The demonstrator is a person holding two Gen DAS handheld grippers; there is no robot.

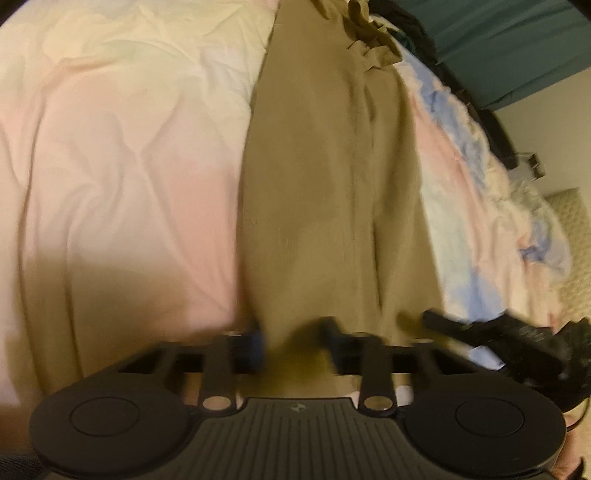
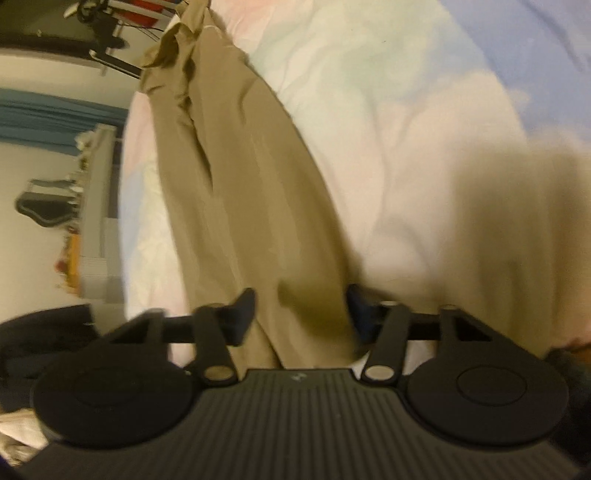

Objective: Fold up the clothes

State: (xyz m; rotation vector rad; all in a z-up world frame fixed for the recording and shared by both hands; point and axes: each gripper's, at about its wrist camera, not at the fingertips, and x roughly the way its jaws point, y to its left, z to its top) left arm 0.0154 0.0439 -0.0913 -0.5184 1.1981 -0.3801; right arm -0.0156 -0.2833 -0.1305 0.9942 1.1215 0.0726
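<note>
Tan trousers [image 1: 325, 177] lie stretched lengthwise on a pastel bedspread [image 1: 122, 155], with the bunched waistband at the far end [image 1: 369, 33]. My left gripper [image 1: 295, 332] has its jaws on either side of the near end of the trousers, with cloth between them. In the right wrist view the same trousers [image 2: 240, 192] run away from my right gripper [image 2: 303, 306], whose jaws also straddle the near cloth. Both frames are blurred, so I cannot tell whether either gripper pinches the cloth. The right gripper shows as a dark shape in the left wrist view [image 1: 498, 336].
The bedspread [image 2: 406, 129] is pink, white and blue, and rumpled. A teal curtain [image 1: 517, 48] and dark clutter stand beyond the bed's far right edge. In the right wrist view, a shelf unit [image 2: 98, 206] and a chair [image 2: 44, 206] stand left of the bed.
</note>
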